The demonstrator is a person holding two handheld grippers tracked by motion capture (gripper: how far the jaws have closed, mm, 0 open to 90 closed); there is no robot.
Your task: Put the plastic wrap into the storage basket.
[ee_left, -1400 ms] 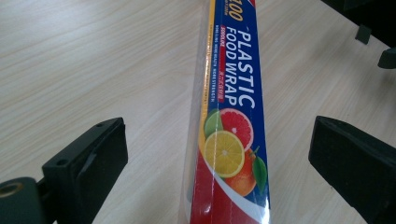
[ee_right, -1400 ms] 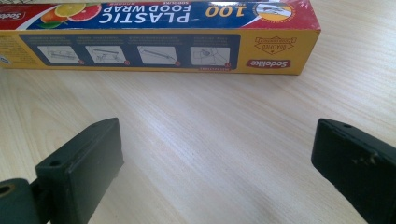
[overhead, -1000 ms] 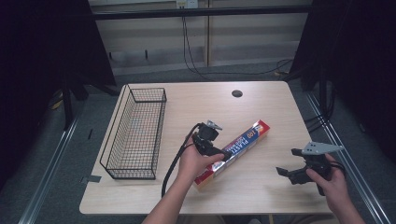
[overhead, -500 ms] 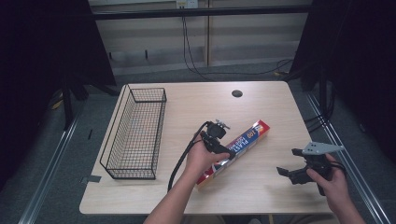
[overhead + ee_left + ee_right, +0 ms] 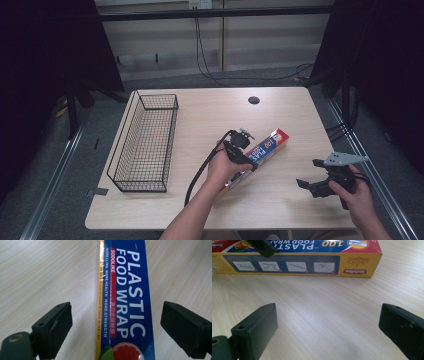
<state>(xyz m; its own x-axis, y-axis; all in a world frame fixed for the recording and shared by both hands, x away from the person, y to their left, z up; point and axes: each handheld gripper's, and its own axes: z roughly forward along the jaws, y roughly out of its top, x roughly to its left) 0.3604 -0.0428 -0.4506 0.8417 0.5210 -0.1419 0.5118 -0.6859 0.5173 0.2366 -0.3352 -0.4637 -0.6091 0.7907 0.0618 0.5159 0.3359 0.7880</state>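
We are holding the left gripper (image 5: 244, 150) over the middle of the plastic wrap box (image 5: 265, 146), its jaws spread wide and standing one on each side of the box without touching it, as the left gripper view is showing: the blue top face of the box (image 5: 125, 302), lettered PLASTIC FOOD WRAP, is running up between the two black jaws, with bare wood on both sides. We are keeping the right gripper (image 5: 312, 182) low over the table (image 5: 210, 125) near its right front corner, jaws likewise wide apart and holding nothing; in the right gripper view they are framing bare tabletop, with the yellow side of the box (image 5: 297, 263) lying across the far edge. The box is lying flat on the table, slanting from the near left to the far right, right of centre. A black wire basket (image 5: 142, 145) is standing on the left part of the table, well apart from the box.
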